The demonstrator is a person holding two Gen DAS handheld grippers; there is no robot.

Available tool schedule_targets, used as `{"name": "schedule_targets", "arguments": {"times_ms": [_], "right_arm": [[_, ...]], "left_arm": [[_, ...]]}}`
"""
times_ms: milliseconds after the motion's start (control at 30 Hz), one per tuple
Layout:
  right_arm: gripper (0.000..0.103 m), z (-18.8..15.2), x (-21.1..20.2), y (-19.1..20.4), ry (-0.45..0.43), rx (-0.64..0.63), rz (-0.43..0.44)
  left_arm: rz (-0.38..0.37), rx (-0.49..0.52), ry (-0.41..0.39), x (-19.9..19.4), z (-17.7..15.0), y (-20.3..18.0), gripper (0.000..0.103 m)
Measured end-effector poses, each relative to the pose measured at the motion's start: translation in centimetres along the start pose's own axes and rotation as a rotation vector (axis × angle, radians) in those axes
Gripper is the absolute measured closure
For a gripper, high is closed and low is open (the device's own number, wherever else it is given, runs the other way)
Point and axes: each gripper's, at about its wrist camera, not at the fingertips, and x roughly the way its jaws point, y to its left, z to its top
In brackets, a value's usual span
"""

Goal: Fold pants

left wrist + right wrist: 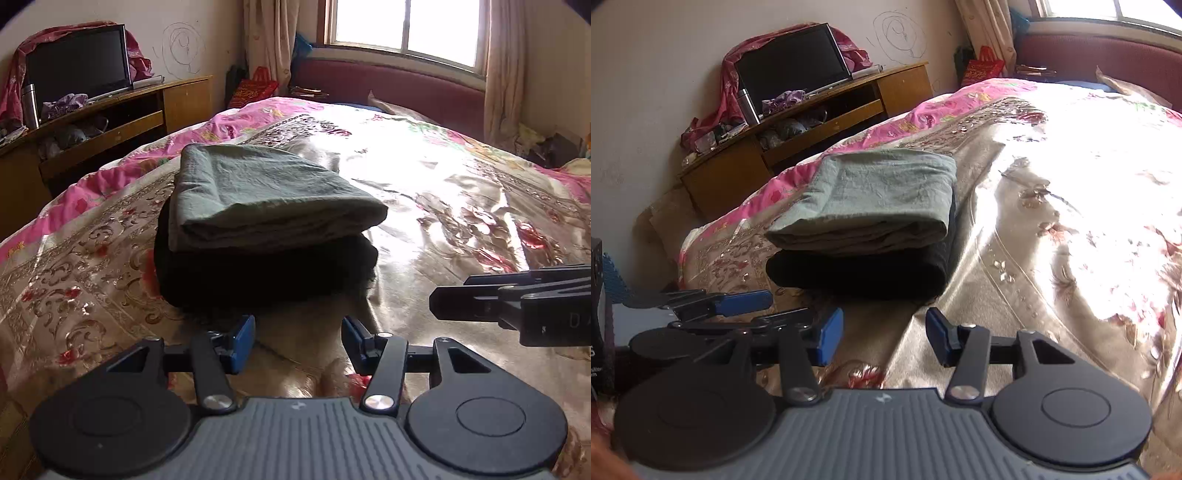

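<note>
Toward the bed's left edge, I see the folded grey-green cotton pants [266, 192] stacked on a folded black garment [266, 273], long axis crosswise, just ahead of my left claw [298, 341]; right claw [884, 338] sits alongside, both spread and empty.

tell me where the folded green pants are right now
The folded green pants lie on top of a folded black garment on the floral bedspread, just ahead of both open grippers, toward the bed's TV-stand side.
</note>
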Motion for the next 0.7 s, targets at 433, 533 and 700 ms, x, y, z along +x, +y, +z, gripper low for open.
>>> {"name": "schedule_targets", "arguments": {"times_ms": [433, 533, 700], "right_arm": [[0.051, -8.0, -10.2, 1.3, -0.049, 0.147, -0.104], [0.05, -9.4, -11.5, 1.5, -0.064, 0.183, -0.104], [0.05, -10.8, -12.9, 1.9, -0.079, 0.203, -0.108]], "left_arm": [[-0.053, 0.041, -0.035, -7.9, -4.0, -5.9, 0.014], [-0.031, 0.052, -0.039, -8.8, -4.9, -6.6, 0.01], [0.058, 0.087, -0.03, -9.8, -6.0, -7.8, 0.0]]}}
